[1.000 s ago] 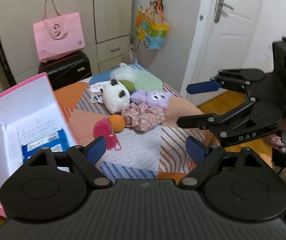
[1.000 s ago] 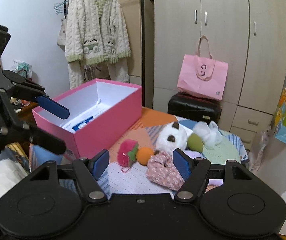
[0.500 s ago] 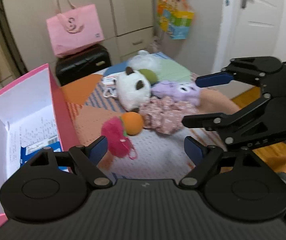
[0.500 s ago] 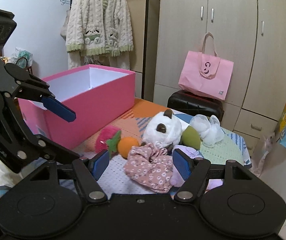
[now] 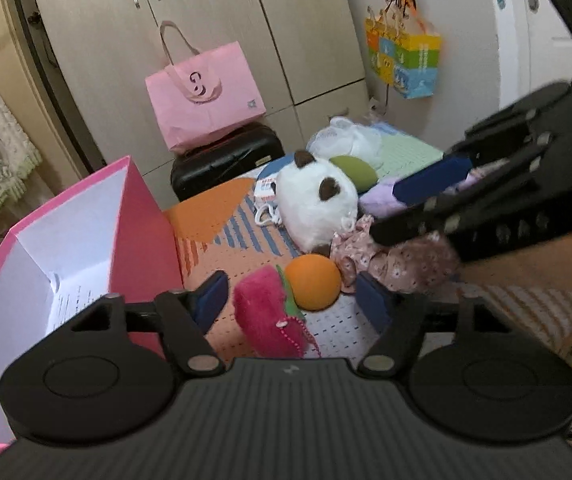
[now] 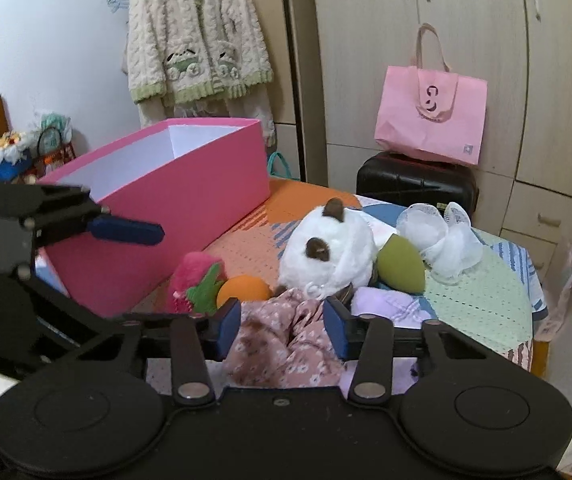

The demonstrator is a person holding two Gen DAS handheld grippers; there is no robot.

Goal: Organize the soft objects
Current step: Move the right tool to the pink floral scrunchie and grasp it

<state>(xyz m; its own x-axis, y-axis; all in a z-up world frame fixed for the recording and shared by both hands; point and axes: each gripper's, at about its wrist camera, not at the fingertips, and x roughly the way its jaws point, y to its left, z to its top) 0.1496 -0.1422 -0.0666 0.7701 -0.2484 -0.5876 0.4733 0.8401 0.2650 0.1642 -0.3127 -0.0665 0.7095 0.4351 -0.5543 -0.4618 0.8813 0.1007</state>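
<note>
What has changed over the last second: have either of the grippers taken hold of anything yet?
Neither has. Both closed in on the toy pile: the left gripper, open, now has the pink strawberry plush and orange ball between its fingers, and the right gripper, open, straddles the floral pink cloth. No toy has visibly shifted; the white plush, green sponge and pink box lie as before.

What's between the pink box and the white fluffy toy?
In the right wrist view, a pink strawberry plush and an orange ball lie between the pink box and white plush.
</note>
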